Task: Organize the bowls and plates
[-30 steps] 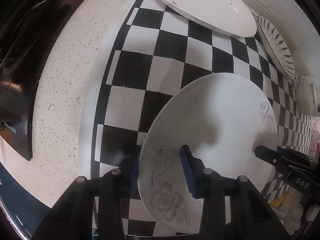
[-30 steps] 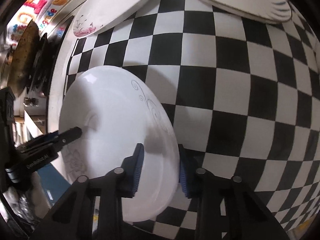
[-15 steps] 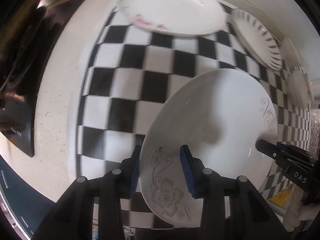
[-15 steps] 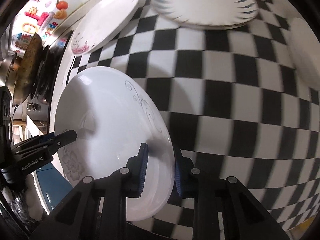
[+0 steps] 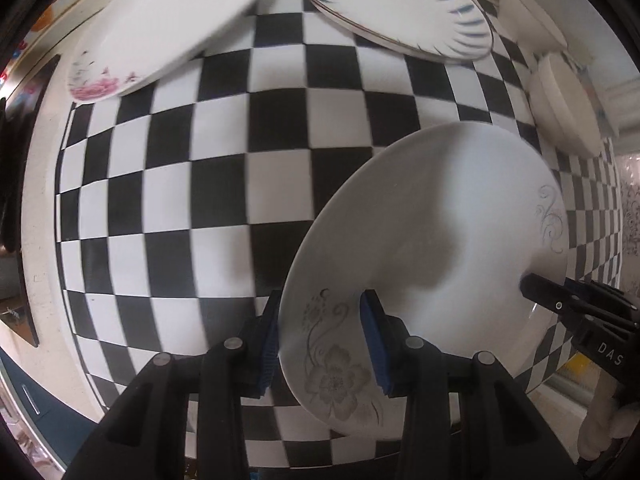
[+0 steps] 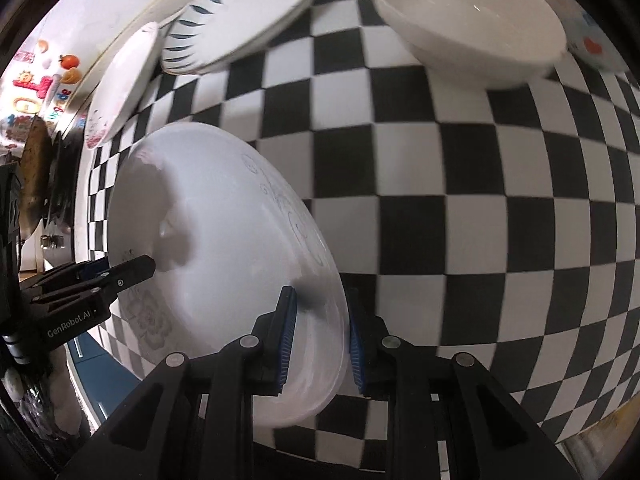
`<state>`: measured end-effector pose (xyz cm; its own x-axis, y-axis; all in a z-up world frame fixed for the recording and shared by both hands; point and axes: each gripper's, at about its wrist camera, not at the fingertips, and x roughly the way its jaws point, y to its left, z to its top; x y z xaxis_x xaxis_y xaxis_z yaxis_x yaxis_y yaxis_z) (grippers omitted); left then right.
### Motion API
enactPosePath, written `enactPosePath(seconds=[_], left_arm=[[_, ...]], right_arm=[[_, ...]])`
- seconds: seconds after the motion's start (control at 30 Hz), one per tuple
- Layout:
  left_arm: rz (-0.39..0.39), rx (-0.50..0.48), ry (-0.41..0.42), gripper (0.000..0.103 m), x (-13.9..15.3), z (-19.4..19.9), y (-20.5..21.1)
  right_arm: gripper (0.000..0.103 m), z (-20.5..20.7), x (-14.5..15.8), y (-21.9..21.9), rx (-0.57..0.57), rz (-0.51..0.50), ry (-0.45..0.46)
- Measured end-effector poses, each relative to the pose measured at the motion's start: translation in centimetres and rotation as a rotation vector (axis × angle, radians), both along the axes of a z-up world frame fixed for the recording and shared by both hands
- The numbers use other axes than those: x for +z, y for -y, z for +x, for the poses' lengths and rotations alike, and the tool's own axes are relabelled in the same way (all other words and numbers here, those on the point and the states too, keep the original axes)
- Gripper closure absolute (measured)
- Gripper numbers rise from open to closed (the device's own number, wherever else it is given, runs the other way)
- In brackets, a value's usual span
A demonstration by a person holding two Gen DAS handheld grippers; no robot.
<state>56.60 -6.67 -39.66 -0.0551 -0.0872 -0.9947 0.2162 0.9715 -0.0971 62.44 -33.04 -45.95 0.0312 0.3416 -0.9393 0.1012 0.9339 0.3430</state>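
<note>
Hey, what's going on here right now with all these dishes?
A person is carrying one white flower-print plate with both handheld grippers. The left gripper clamps the rim by the flower, and the right gripper clamps the opposite rim. The plate is over the checkered cloth, where a pink-flowered plate, a blue-striped plate and a white bowl sit.

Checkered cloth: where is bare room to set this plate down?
The checkered cloth is bare in the wide middle, below the pink-flower plate and blue-striped plates. It is crowded along the far edge, with the white bowls too.
</note>
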Motion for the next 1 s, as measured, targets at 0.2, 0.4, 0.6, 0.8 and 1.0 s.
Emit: enactPosePath(seconds=[0.2,0.4,0.6,0.8,1.0], left_arm=[[0.034,0.020,-0.029,0.067,-0.6,-0.9,1.7],[0.051,0.071,-0.029,0.067,-0.7,-1.4,1.1],[0.052,0.092,-0.028,0.067,-0.4,-1.7,-1.0],[0.119,0.119,0.100,0.067,3.2,-1.0,-2.8],[0.122,0.197,0.292,0.059,9.5,1.4,-8.0]], right_arm=[[0.077,0.0,-1.4,-0.7,0.019,0.009,-0.019],[0.077,0.2,-1.4,-1.0,0.072,0.028,-0.019],[0.077,0.4,-1.3,-0.1,0.098,0.041,-0.038],[0.076,0.9,0.6,1.4,0.077,-0.013,-0.029],[0.039,4.0,7.1,1.0,0.033,0.019,0.122]])
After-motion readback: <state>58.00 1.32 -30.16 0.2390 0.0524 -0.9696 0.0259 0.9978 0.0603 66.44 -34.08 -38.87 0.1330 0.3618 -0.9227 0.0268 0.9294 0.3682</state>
